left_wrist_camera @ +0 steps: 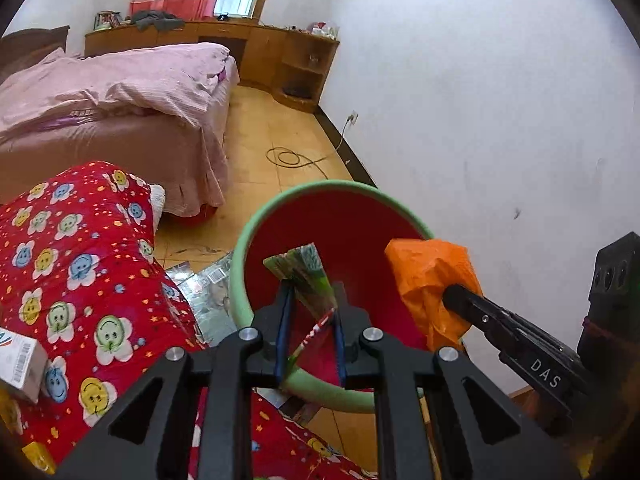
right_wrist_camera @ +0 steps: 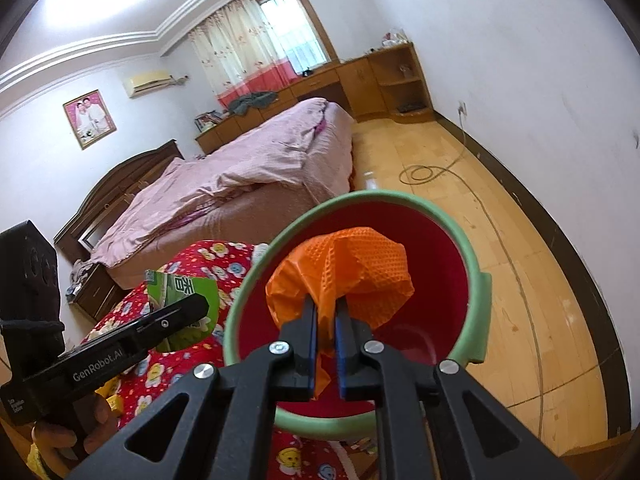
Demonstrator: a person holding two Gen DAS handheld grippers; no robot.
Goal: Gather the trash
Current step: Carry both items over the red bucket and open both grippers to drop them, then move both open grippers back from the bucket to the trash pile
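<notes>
Over the red bin (left_wrist_camera: 344, 216), the left gripper (left_wrist_camera: 310, 316) is clamped on a green carton (left_wrist_camera: 308, 276); beside it the right gripper (right_wrist_camera: 327, 320) pinches an orange bag (right_wrist_camera: 348, 268); housings read "DAS" and "GenRobot.AI".

The red bin (right_wrist_camera: 460, 280) stands open-mouthed at frame centre with bare floor (right_wrist_camera: 500, 220) clear to its right; the red quilt (left_wrist_camera: 80, 260) crowds its left side, and the white wall (left_wrist_camera: 480, 120) closes off the right.

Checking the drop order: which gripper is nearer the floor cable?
Right. The right gripper is at the bin's wall side, toward the cable; the left gripper is bedside.
</notes>
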